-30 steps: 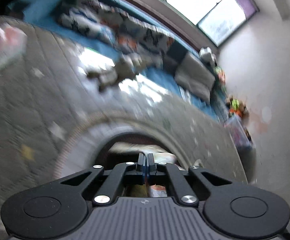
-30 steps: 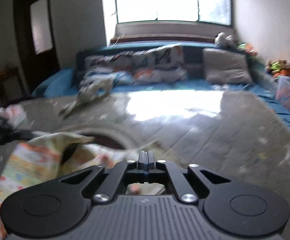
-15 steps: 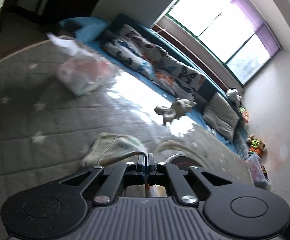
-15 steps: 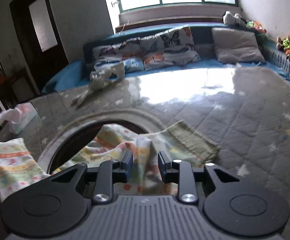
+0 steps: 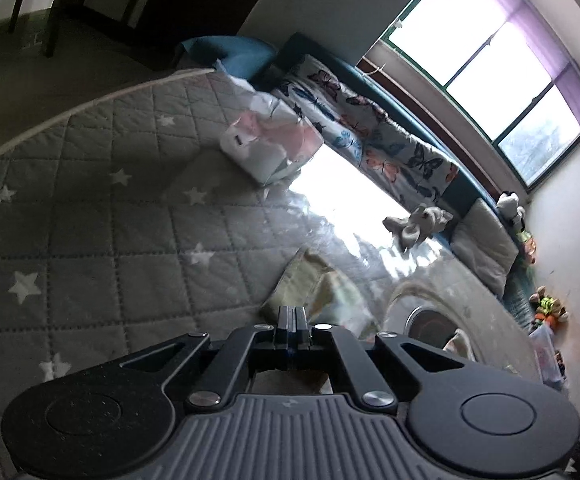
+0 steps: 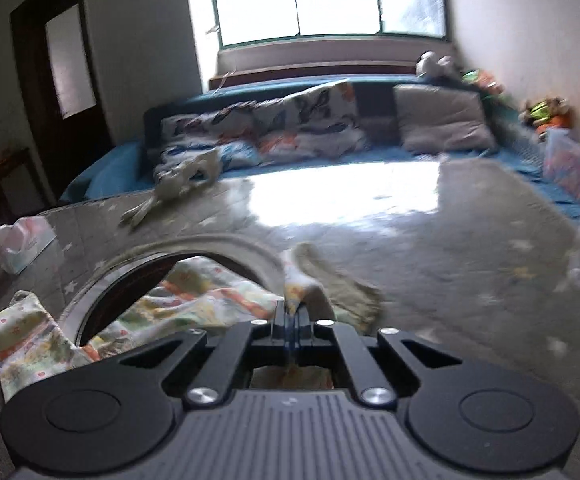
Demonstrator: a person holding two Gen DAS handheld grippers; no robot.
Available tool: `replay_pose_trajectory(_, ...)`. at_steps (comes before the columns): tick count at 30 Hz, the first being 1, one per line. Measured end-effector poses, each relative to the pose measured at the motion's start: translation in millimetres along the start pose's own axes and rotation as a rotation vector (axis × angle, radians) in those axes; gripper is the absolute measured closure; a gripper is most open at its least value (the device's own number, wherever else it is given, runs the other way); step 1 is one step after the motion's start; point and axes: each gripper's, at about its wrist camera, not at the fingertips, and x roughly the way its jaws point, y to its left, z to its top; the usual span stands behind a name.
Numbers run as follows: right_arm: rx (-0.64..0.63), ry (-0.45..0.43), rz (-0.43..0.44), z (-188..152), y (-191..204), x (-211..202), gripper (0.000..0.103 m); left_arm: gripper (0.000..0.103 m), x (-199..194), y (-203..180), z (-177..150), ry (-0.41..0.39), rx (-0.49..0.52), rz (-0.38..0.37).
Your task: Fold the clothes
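Note:
A pale patterned garment (image 6: 194,296) with orange and green print and a greenish cuff lies half in a round basket (image 6: 258,256) on the grey quilted star mat. My right gripper (image 6: 291,312) is shut on a fold of it near the cuff. In the left wrist view the garment's greenish end (image 5: 309,280) lies on the mat just beyond my left gripper (image 5: 294,316), whose jaws are together on the cloth's edge. The basket (image 5: 429,312) sits to the right there.
A tissue pack (image 5: 270,148) lies on the mat at the left, also in the right wrist view (image 6: 22,244). A plush toy (image 6: 182,180) lies at the mat's far edge. Butterfly cushions (image 6: 290,124) and a grey pillow (image 6: 441,124) line the blue bench. A plastic box (image 6: 573,168) stands right.
My right gripper was open half a second ago and has closed on the garment. My left gripper, still shut, has swung left and out over the mat, pulling the garment's end from the basket.

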Motion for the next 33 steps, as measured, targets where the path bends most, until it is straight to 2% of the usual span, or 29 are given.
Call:
replay_pose_trajectory(6,0.048,-0.018,-0.114,-24.3,-35.4,-49.4,0.101,0.103,9.3,-16.6,-6.4,0.043,0.060,-0.023)
replay_pose_trajectory(14,0.143,0.103,-0.262,-71.6,-83.2,-76.4,0.098,0.100,33.6,-53.5,-15.2,0.121,0.164,-0.071)
replay_pose_trajectory(19,0.126,0.074,-0.289,-67.4,-87.5,-88.3,0.091,0.094,53.9,-88.6,-30.7,0.187,0.270,-0.099)
replay_pose_trajectory(22,0.066,0.014,-0.298,-48.6,-75.5,-87.3,0.089,0.087,69.7,-111.5,-41.4,0.225,0.324,-0.110)
replay_pose_trajectory(24,0.058,-0.028,-0.318,-33.5,-72.9,-86.2,0.088,0.077,78.6,-125.5,-48.1,0.245,0.360,-0.112)
replay_pose_trajectory(26,0.075,-0.041,-0.293,-24.3,-73.1,-82.6,0.088,0.073,87.0,-139.5,-54.3,0.263,0.396,-0.118)
replay_pose_trajectory(28,0.068,-0.023,-0.228,-19.0,-70.6,-71.2,0.088,0.070,96.3,-154.2,-59.7,0.278,0.434,-0.131)
replay_pose_trajectory(33,0.081,0.080,-0.077,-16.7,-60.5,-20.0,0.087,0.060,119.6,-180.9,-70.0,0.317,0.487,-0.139)
